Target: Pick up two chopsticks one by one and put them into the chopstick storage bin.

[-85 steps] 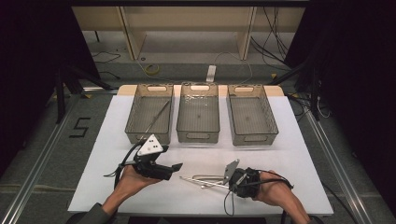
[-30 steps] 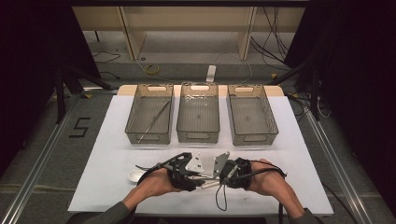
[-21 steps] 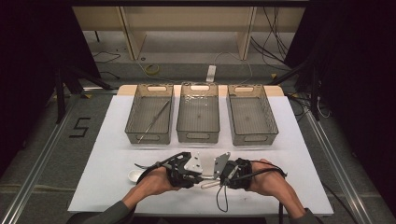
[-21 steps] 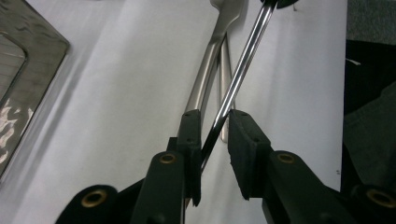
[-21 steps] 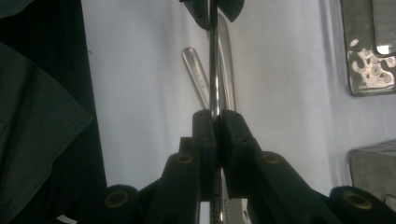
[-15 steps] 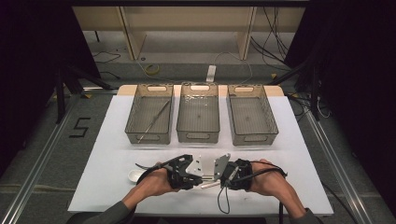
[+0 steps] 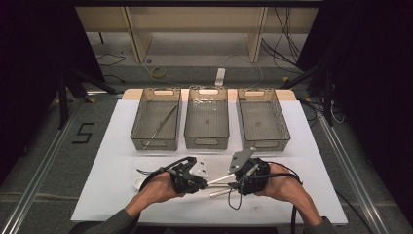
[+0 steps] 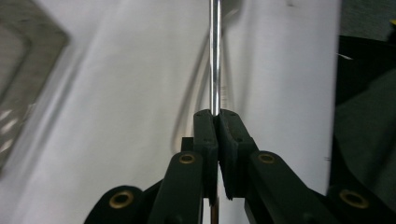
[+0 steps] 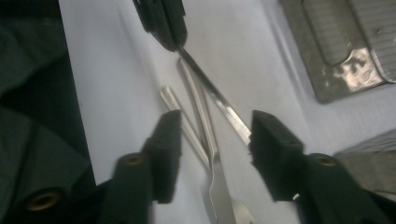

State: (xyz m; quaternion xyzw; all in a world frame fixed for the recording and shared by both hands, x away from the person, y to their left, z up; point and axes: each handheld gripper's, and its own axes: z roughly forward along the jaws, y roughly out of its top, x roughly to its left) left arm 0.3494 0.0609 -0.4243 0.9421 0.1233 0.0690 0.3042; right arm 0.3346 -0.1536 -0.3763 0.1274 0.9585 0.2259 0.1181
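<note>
Steel rod (image 8: pixel 215 56) sits clamped in the left tongs (image 8: pixel 215 116). Right tongs (image 9: pixel 212 135) gape apart above cutlery (image 9: pixel 205 121) on the worktop (image 7: pixel 122 170).

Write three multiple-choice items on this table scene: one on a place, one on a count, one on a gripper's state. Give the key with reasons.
1. Which tray holds a thin metal rod?
A. left B. middle C. right
2. How many trays stand on the table?
A. two B. three C. four
3. The left gripper's jaws are
A. wide open B. shut on a metal utensil handle C. shut on nothing

Key: 1 A, the rod lies slanted in the left tray. 2 B, three stand side by side. 3 B, the left gripper clamps the metal utensil handle.
</note>
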